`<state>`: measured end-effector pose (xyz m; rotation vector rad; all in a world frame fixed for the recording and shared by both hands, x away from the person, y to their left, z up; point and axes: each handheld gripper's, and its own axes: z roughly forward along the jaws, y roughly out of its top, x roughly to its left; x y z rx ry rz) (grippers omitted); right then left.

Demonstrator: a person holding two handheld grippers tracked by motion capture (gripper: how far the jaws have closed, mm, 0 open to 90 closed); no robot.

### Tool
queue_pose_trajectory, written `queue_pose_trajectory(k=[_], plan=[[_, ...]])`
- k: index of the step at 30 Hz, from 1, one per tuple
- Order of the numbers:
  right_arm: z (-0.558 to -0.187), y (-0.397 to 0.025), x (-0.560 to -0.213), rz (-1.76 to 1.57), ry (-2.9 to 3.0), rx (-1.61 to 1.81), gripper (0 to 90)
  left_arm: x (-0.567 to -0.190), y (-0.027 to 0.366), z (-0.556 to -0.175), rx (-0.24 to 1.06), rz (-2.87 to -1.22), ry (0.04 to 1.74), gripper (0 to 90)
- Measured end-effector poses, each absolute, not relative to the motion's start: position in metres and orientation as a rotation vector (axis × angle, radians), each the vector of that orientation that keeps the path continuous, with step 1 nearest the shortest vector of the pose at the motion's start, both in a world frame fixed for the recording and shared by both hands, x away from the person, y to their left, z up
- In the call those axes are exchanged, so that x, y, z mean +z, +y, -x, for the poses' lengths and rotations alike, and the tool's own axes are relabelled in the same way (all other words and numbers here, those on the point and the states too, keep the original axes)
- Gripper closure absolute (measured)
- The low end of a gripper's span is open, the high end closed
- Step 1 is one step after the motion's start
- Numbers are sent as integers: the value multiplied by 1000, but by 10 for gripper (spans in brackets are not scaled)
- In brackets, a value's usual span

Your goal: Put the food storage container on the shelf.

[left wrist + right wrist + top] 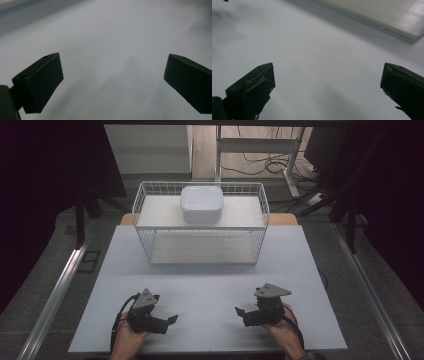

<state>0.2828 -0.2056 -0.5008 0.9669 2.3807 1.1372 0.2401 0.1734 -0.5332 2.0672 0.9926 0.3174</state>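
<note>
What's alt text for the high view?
A person holds two open black grippers, left and right, low over the near end of a pale table. Farther back stands a white wire rack with a white square bowl on its top shelf.

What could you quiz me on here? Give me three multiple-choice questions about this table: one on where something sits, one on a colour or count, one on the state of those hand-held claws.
1. Where is the white container?
A. On the top shelf of the wire rack
B. On the rack's lower shelf
C. On the table between the two tools

2. How many shelves does the rack have?
A. One
B. Two
C. Four

3. How do the jaws of the left gripper and right gripper stand?
A. Both shut on the container
B. One open, one shut
C. Both open and empty

Answers:
1. A: the high view shows it on the upper shelf, toward the back.
2. B: an upper and a lower pale shelf show inside the wire frame.
3. C: each gripper view shows a wide gap between its jaws, with only bare table behind.
</note>
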Motion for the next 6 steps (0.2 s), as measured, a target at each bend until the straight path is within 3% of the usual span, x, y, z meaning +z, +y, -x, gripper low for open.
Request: queue_pose_trajectory(k=[6], plan=[[-285,-204,-506,-961,2387,1067,0,-536,171,-242,323,-2100,994,18]])
